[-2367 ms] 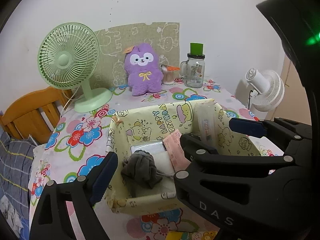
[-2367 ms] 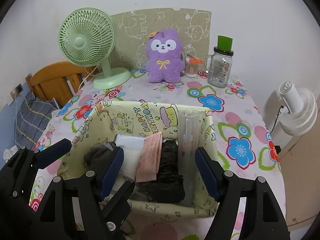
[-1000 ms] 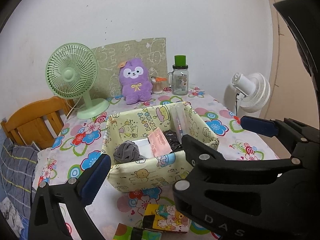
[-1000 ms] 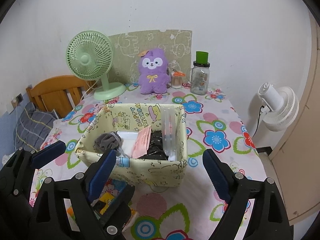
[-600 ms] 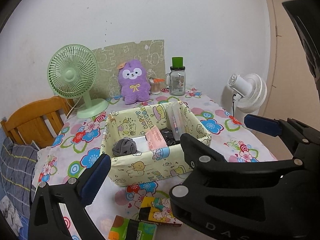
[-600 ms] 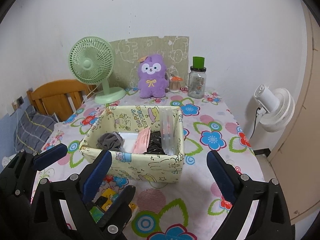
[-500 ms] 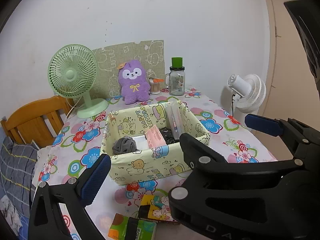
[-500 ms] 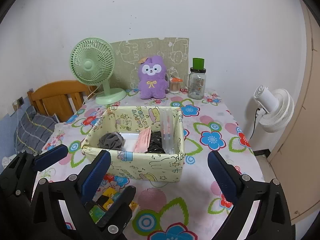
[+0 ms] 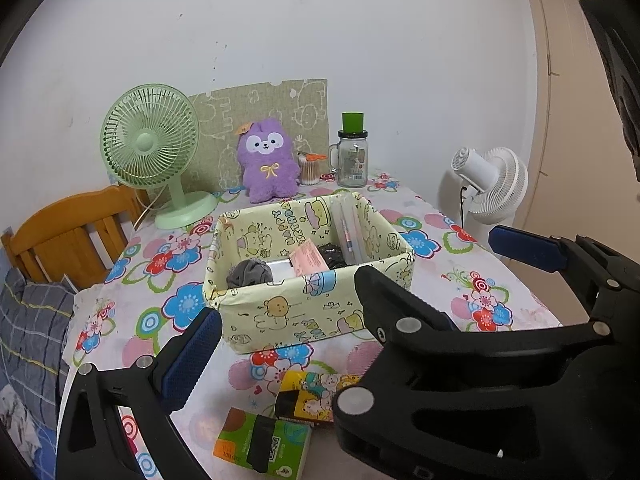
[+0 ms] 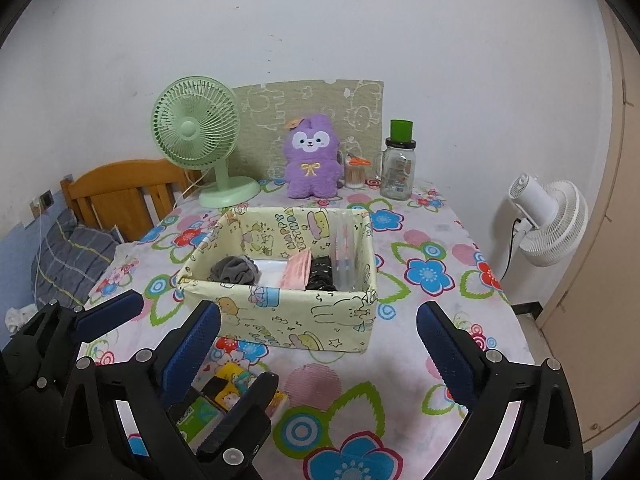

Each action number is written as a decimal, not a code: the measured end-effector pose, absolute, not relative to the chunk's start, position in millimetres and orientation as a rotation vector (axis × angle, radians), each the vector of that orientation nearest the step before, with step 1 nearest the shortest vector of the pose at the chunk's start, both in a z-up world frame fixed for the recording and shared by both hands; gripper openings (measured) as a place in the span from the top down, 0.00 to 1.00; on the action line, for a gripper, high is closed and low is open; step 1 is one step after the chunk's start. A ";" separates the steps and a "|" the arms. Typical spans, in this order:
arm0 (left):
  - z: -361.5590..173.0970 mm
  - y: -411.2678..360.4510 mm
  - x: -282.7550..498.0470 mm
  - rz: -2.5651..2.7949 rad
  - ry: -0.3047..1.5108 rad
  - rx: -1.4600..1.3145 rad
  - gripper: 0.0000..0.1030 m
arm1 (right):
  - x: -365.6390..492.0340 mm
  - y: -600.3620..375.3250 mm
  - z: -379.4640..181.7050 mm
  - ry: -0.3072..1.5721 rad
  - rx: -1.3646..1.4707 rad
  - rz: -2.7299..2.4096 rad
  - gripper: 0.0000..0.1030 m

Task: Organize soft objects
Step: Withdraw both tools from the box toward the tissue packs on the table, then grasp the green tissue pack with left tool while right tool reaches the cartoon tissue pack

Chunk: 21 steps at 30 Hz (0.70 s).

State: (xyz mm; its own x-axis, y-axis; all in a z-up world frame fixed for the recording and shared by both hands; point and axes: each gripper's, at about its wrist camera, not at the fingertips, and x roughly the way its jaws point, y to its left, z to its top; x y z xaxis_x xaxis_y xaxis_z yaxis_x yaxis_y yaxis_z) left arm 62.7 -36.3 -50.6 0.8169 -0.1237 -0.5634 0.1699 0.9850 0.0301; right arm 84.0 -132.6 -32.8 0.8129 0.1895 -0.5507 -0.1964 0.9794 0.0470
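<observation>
A pale yellow cartoon-print fabric box (image 9: 316, 316) (image 10: 296, 320) stands mid-table. Inside it lie a grey cloth bundle (image 9: 249, 272) (image 10: 234, 270), a white pack, a pink packet (image 9: 309, 259) (image 10: 298, 270), a black crumpled item (image 10: 321, 274) and a clear tube. My left gripper (image 9: 352, 292) is open and empty, held above the table's near edge in front of the box. My right gripper (image 10: 318, 338) is open and empty, just in front of the box. Its black body fills the lower right of the left wrist view.
Two small tissue packs, yellow (image 9: 308, 394) (image 10: 228, 390) and green (image 9: 262, 440), lie near the front edge. A purple plush (image 9: 269, 166), green fan (image 9: 154, 148), glass jar (image 9: 352, 160) and cotton-swab cup stand at the back. A white fan (image 10: 548, 218) is right, a wooden chair (image 10: 120, 192) left.
Both grippers have drawn back and up from the box, which now looks smaller and farther. The tissue packs at the front edge have come into view. Both stay open and empty.
</observation>
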 end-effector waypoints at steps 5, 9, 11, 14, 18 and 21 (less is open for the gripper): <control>-54.2 -34.0 60.8 -0.157 0.600 0.079 0.00 | 81.0 -131.2 -36.8 0.586 0.000 0.208 0.03; -59.0 -31.0 60.7 -0.153 0.609 0.074 0.00 | 81.1 -127.5 -40.7 0.581 0.001 0.218 0.03; -61.4 -29.1 60.9 -0.153 0.614 0.071 0.00 | 79.9 -125.5 -42.5 0.565 -0.002 0.218 0.03; -64.9 -26.6 61.2 -0.152 0.618 0.072 0.00 | 78.3 -121.2 -45.9 0.545 -0.019 0.216 0.03; -70.5 -22.6 64.5 -0.133 0.631 0.070 0.00 | 80.4 -117.3 -52.2 0.551 -0.017 0.231 0.03; -75.7 -19.8 66.2 -0.132 0.637 0.069 0.00 | 83.3 -114.6 -57.6 0.564 -0.016 0.238 0.03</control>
